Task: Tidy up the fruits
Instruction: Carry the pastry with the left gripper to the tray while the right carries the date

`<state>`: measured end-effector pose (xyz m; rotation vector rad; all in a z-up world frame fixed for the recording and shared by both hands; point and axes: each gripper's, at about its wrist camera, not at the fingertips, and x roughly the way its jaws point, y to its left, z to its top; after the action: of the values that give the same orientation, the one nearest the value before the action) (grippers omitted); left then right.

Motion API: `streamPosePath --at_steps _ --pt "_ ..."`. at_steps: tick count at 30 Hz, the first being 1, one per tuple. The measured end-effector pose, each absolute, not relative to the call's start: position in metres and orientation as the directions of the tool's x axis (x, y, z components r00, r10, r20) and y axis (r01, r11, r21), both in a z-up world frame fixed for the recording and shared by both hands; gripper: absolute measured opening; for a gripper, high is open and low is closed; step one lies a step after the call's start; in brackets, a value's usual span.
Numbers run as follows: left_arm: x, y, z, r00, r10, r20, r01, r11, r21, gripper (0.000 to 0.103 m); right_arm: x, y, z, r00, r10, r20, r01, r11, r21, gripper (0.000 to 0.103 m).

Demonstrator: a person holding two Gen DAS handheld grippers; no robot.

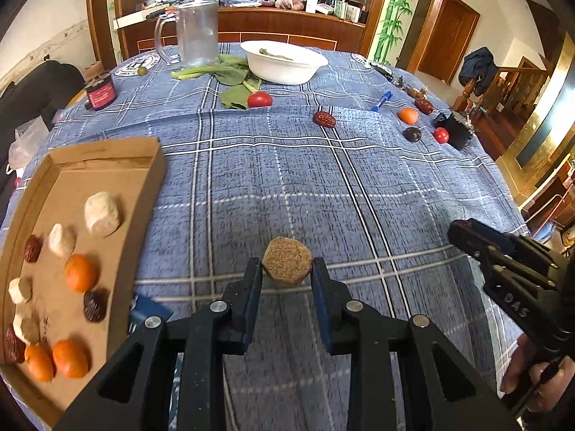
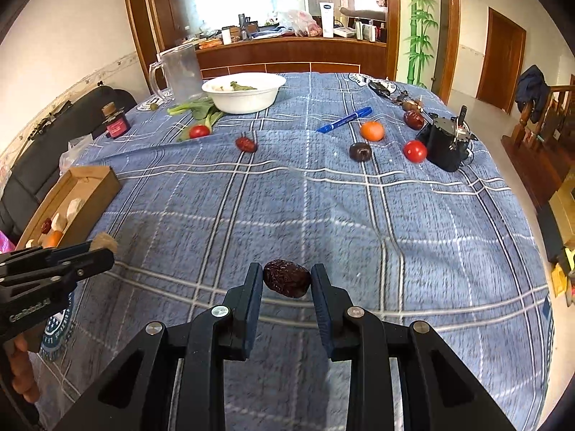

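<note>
Two claws, both loaded. Left claw (image 1: 287, 269) pinches a tan, grainy, hexagon-shaped cake (image 1: 286, 265) between its blue pads, held above the blue plaid cloth over the worktop (image 1: 287, 179). Right claw (image 2: 286, 278) pinches a dark red wrinkled date (image 2: 286, 278) end to end, also clear of the cloth.

In the left wrist view the right claw shows at the right edge, a hand (image 1: 528, 377) on its grip. In the right wrist view the left claw sits at the left edge with the tan cake at its tip, near the tray.

Shallow brown cardboard tray (image 1: 107, 165) lies just left of the left claw. Inside: three small oranges (image 1: 80, 273), several pale off-white lumps (image 1: 101, 213), a dark wrinkled prune-like fruit (image 1: 95, 305), red dates along its left side (image 1: 32, 248).

Loose fruit on the cloth farther out: a red date mid-worktop (image 2: 246, 144), a red cherry tomato (image 2: 199, 131) touching green leafy stalks (image 2: 201, 111), then a cluster at the right: small orange (image 2: 372, 131), dark round fruit (image 2: 360, 152), second red tomato (image 2: 415, 151), another red date (image 2: 414, 119). A blue marker pen (image 2: 345, 119) lies near that orange; a black device (image 2: 447, 143) stands just beside the tomato.

Far end: white bowl (image 2: 244, 102) holding some greens, clear plastic jug (image 2: 179, 72) to its left, small dark bottle with red label (image 2: 115, 122) at the left edge.
</note>
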<state>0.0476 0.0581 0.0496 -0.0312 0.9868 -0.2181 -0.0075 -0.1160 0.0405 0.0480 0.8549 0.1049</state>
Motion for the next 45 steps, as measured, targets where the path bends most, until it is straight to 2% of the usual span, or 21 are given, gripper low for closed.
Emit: streamPosePath --at_steps 9,18,34,45 --pt "0.03 0.085 0.068 0.568 -0.207 -0.797 0.162 0.977 -0.138 0.027 -0.01 -0.079 0.047 0.647 0.125 -0.752 -0.106 0.992 0.074 0.03" --pt "0.028 0.133 0.08 0.599 -0.177 -0.781 0.092 0.984 -0.153 0.027 0.001 -0.024 0.062 0.653 0.173 -0.737 -0.202 0.978 0.051 0.03" --pt "0.031 0.251 0.085 0.627 -0.04 -0.778 -0.098 0.987 -0.129 0.027 0.035 0.079 0.077 0.621 0.291 -0.727 -0.361 0.93 0.064 0.03" --pt "0.074 0.303 0.073 0.6 0.033 -0.799 -0.153 0.986 -0.074 0.027 0.076 0.15 0.079 0.602 0.324 -0.73 -0.418 0.906 0.057 0.03"
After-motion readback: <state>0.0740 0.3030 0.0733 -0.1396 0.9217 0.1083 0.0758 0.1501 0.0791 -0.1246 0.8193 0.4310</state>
